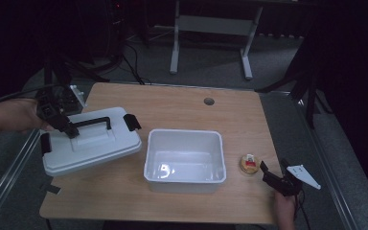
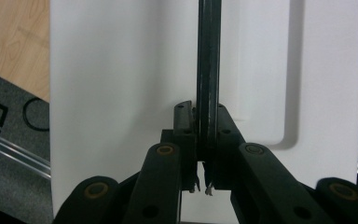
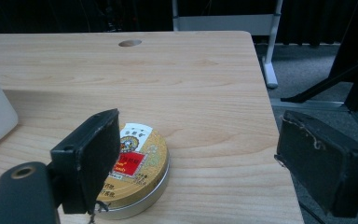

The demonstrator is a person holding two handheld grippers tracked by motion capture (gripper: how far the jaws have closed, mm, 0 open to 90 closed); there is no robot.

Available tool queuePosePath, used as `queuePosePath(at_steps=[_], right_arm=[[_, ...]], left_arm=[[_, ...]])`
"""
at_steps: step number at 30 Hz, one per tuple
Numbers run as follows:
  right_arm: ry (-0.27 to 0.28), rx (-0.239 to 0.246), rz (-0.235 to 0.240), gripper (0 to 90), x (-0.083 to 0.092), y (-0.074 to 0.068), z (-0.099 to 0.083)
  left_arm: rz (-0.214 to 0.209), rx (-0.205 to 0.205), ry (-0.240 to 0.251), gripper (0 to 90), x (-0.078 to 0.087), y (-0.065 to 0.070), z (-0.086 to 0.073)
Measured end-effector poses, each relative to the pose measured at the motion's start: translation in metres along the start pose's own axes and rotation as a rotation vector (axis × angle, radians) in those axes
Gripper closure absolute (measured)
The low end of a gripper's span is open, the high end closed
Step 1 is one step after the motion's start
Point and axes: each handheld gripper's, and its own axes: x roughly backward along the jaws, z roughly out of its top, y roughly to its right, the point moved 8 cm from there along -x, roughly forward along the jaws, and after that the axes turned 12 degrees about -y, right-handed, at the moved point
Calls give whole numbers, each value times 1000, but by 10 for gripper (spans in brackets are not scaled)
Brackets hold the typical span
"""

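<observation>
- Nearest the high camera: two forearms entering from the near edge, left gripper (image 1: 70, 130) at the left, right gripper (image 1: 273, 176) at the near right.
- Clamped tight on the thin black handle (image 1: 92, 122) of the flat white plastic lid (image 1: 91, 143), that left gripper; jaws squeezed to a sliver around the bar in its own view (image 2: 209, 84).
- Lying tilted at the left of the light wooden table (image 1: 182, 103), just beside the open white rectangular plastic tub (image 1: 184, 160) at the middle.
- Spread wide and holding nothing, the right gripper (image 3: 200, 172), resting low at the near right corner.
- Just left of it, touching neither pad, a small round gold tin with a red-and-white label (image 1: 249, 164), near the tub's right wall.
- Round cable hole (image 1: 209, 101) in the tabletop at the far side; grey floor, a white desk frame (image 1: 211, 28) and dark surroundings beyond.
- Label print and metal rim of the tin (image 3: 137, 172) legible from the right gripper view, a mere speck from above.
- Moulded recess of the lid (image 2: 121, 93) plain from the left gripper view; black end latches (image 1: 132, 122) visible from above.
</observation>
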Motion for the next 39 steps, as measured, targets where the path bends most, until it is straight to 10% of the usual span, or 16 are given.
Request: queuePosePath(at_steps=[20, 39], right_arm=[[-11, 19, 1, 132, -1, -2, 0], [-22, 27, 11, 132, -2, -4, -1]], left_arm=[[-75, 48, -1, 837, -107, -30, 15], [-205, 39, -35, 833, -178, -17, 13]])
